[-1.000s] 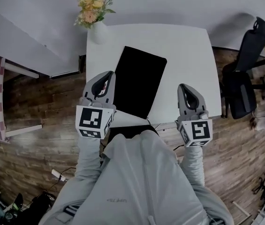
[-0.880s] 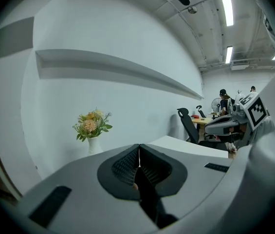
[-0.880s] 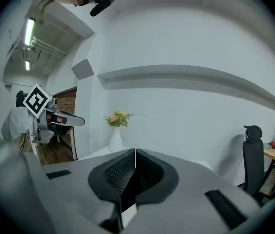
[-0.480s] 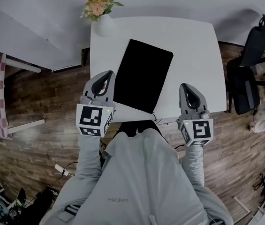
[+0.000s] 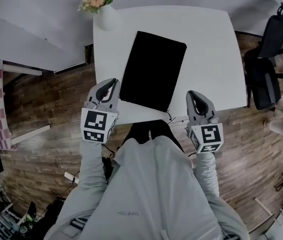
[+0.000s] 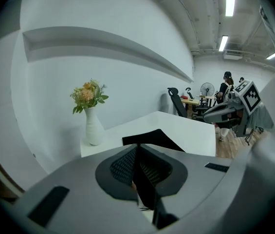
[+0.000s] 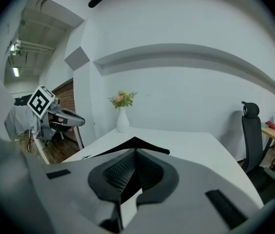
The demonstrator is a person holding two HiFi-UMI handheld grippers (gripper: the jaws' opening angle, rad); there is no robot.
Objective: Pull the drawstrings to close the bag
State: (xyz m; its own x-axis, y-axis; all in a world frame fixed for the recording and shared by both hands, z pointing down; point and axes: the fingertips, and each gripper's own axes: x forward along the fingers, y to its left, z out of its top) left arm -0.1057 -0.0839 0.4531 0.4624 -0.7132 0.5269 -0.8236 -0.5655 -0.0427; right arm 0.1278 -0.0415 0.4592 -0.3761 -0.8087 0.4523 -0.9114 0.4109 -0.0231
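Left claw (image 5: 108, 86) and right claw (image 5: 193, 97) closed, empty, held level side by side.

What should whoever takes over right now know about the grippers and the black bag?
Left gripper: shut, empty, at the white table's near edge, left of the flat black fabric bag.
Right gripper: shut, empty, right of the bag.
Bag: lies flat, touched by neither gripper. A white vase of flowers stands at the far left corner.
Done: nothing visible.
Left: find the drawstrings, which I cannot make out, then grip and pull them.
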